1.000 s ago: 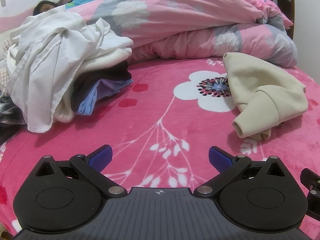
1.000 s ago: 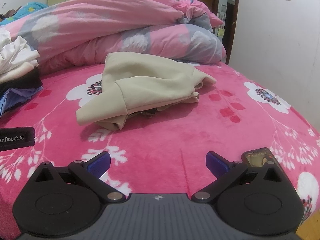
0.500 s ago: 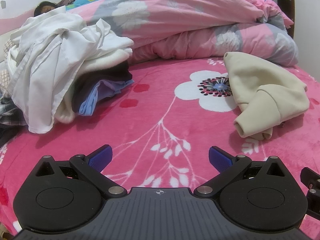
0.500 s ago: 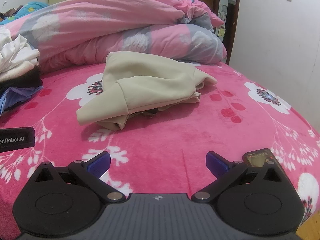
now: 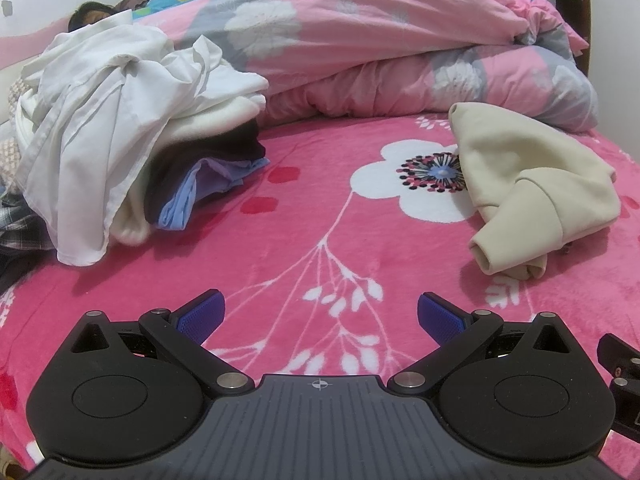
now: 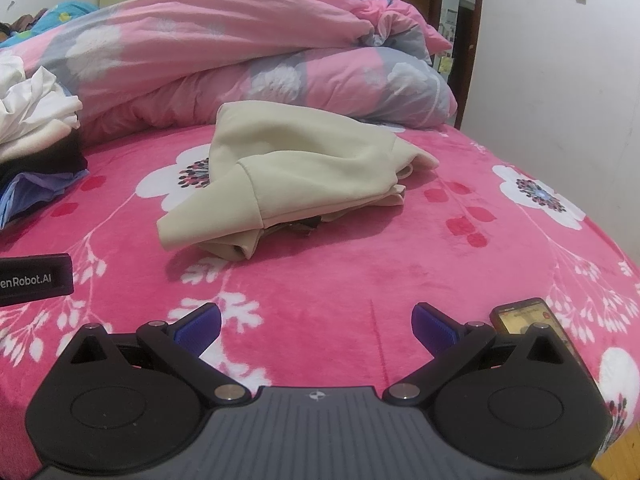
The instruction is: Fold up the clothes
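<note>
A beige garment [image 5: 524,184] lies loosely folded on the pink floral blanket [image 5: 320,216]; it also shows in the right wrist view [image 6: 304,176], ahead of centre. A pile of clothes with a white shirt on top [image 5: 116,128] sits at the left, and its edge shows in the right wrist view [image 6: 32,120]. My left gripper [image 5: 320,316] is open and empty, low over the blanket, apart from both. My right gripper [image 6: 316,324] is open and empty, short of the beige garment.
A rolled pink and grey duvet [image 5: 380,52] lies across the back of the bed. A phone [image 6: 528,320] lies on the blanket by my right gripper's right finger. The bed's right edge [image 6: 624,264] drops off beside a white wall. A person's head [image 5: 90,16] shows at the far left.
Both grippers have shifted very slightly; the scene sits a little lower in the left view. Nothing was taken hold of or let go.
</note>
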### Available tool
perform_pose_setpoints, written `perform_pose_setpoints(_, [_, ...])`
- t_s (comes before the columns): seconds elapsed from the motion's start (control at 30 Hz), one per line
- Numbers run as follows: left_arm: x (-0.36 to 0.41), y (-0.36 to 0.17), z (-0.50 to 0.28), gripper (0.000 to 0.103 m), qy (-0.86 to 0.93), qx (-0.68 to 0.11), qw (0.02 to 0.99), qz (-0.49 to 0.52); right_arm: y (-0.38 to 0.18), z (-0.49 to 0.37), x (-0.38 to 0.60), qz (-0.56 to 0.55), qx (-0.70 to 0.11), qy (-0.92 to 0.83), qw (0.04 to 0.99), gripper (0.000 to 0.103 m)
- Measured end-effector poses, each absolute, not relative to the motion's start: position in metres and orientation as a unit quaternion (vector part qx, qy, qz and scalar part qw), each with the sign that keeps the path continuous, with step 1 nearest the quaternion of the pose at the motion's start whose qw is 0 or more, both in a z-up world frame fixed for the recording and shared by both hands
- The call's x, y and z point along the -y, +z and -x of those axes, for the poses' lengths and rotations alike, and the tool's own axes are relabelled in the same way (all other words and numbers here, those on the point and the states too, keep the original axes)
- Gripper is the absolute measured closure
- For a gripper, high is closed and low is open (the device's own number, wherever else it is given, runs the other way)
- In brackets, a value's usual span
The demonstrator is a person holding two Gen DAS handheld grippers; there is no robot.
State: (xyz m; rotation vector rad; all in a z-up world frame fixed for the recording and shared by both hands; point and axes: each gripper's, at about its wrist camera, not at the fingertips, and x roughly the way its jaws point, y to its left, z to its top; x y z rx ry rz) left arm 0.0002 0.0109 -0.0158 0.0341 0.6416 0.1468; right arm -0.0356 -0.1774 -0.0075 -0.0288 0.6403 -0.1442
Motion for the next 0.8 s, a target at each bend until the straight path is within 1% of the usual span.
perform_pose_setpoints(0.8, [-0.0069, -0.0179, -0.0018, 0.0, 0.069, -0.317, 0.946, -0.02, -0.0082, 0.0319, 0.1816, 0.008, -0.313, -0.074, 0.947, 0.0])
